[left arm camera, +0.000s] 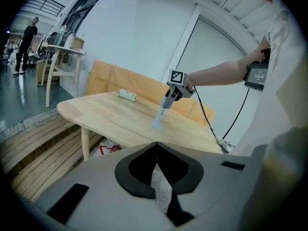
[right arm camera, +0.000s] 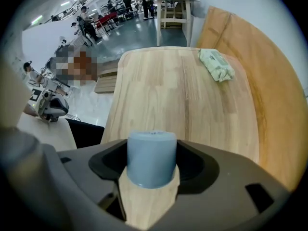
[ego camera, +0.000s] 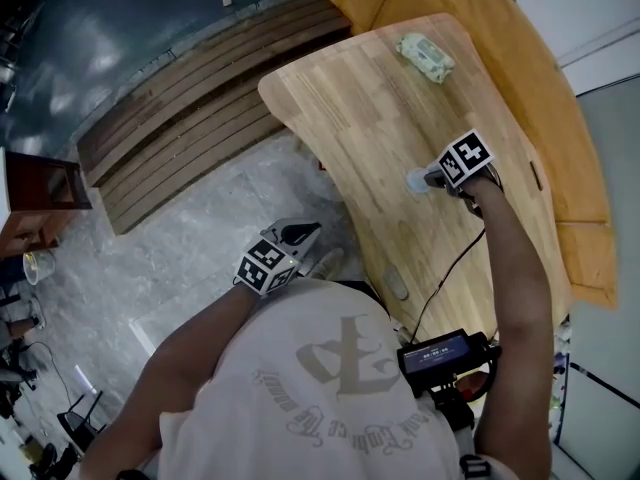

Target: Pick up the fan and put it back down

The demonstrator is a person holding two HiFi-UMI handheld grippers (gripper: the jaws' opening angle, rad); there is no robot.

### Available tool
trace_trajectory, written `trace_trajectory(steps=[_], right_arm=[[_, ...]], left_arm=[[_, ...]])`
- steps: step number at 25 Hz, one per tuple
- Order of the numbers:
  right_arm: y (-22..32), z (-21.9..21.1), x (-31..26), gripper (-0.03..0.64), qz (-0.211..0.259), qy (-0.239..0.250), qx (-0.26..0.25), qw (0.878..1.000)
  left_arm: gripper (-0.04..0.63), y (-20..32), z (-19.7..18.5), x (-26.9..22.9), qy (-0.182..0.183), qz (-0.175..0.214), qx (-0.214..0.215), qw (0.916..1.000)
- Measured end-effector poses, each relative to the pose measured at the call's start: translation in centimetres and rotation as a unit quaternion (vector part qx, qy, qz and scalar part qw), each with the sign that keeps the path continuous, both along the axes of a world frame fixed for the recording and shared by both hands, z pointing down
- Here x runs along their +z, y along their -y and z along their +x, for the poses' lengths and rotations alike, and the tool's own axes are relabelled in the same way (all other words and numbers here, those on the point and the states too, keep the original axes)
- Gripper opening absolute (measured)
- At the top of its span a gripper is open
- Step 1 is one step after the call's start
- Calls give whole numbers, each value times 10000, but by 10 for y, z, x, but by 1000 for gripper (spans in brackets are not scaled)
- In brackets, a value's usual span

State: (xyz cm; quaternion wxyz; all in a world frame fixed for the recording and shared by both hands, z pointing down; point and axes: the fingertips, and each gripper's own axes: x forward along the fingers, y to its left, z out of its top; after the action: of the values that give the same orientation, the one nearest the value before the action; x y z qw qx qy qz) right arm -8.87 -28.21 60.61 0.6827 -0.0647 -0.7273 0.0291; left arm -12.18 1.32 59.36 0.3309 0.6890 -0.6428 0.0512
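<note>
The fan [ego camera: 417, 180] is a light blue stick-shaped thing that stands near the right edge of the wooden table [ego camera: 360, 98]. In the left gripper view the fan [left arm camera: 160, 115] runs from my right gripper [left arm camera: 167, 102] down to its foot on the tabletop. My right gripper [ego camera: 430, 179] points straight down. The fan's round blue body [right arm camera: 151, 158] fills the gap between its jaws and touches both sides. My left gripper [ego camera: 300, 235] hangs off the table's near side above the floor. It [left arm camera: 157, 165] is shut, with nothing in it.
A pale green packet [ego camera: 426, 56] lies at the table's far end. A curved wooden bench back [ego camera: 560, 118] runs behind the table, and slatted wooden steps [ego camera: 200, 108] lie to its left. A black cable [ego camera: 450, 268] leads to a device [ego camera: 445, 351] at the person's waist.
</note>
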Motion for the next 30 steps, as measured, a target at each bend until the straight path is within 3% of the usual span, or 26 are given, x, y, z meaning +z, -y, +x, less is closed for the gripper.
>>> trace_trajectory(steps=[7,17,30], right_arm=[[-2,10,-7,308,-12,-20,-208,9998],[-15,32,-33,308,-340,410,-121,9985],[-37,93,-58,308,-817,935,594,9905]], left_arm=[[11,5,1,-1,13,5,100,9999],[11,20,3,-11,160,181,330,9992],[11,49,15,-23,279,319,980,9943]])
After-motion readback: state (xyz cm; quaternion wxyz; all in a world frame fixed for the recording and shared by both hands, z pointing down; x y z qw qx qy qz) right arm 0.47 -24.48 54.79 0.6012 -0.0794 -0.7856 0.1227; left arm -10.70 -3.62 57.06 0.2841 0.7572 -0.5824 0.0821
